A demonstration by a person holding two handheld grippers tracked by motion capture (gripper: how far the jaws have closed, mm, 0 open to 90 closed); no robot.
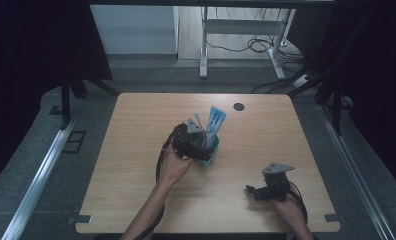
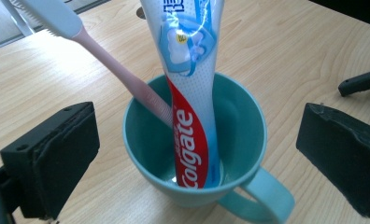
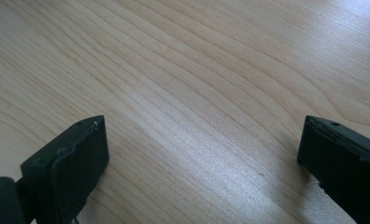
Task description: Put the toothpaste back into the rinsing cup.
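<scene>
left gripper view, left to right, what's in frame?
Left claw's left jaw → toothbrush → Colgate toothpaste tube standing in the teal mug → mug handle → left claw's right jaw.

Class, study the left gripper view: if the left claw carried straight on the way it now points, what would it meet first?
Most likely the teal cup, which sits midway between the open left claw. Its near rim and handle come first, then the toothpaste tube and toothbrush standing inside, though depth is hard to judge.
</scene>
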